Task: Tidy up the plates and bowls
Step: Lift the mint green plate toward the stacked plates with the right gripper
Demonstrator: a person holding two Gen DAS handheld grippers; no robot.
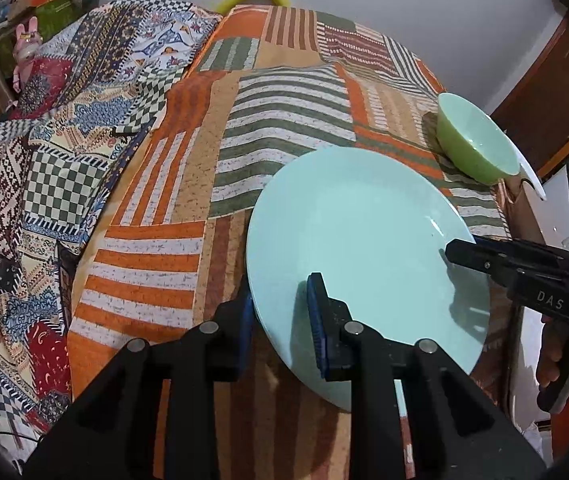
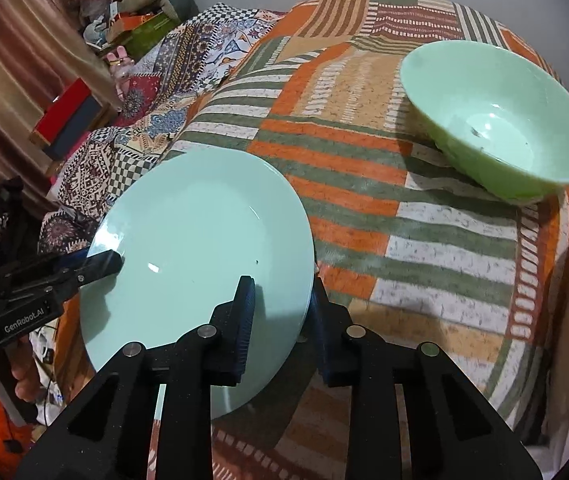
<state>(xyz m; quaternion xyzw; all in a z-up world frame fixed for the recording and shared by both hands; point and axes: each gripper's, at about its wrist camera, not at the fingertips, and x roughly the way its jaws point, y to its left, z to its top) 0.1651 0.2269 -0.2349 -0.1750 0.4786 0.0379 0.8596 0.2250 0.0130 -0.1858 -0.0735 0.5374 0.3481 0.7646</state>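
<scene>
A pale mint plate [image 1: 364, 236] [image 2: 196, 240] hangs slightly tilted over the near part of the striped tablecloth, held from two sides. My left gripper [image 1: 280, 320] is shut on its near-left rim, one pad on top and the other finger underneath. My right gripper [image 2: 282, 316] is shut on the opposite rim in the same way. Each gripper shows in the other's view: the right gripper [image 1: 454, 250] at the plate's right rim, the left gripper [image 2: 104, 262] at its left rim. A green bowl [image 1: 476, 140] [image 2: 496, 120] stands upright and empty at the table's far right.
An orange, green and white patchwork cloth [image 2: 424, 240] covers the table; another patterned cloth [image 1: 64, 152] is draped to the left. Boxes and clutter [image 2: 124, 20] sit far left. A white object [image 1: 532, 176] lies just past the bowl by the table's right edge.
</scene>
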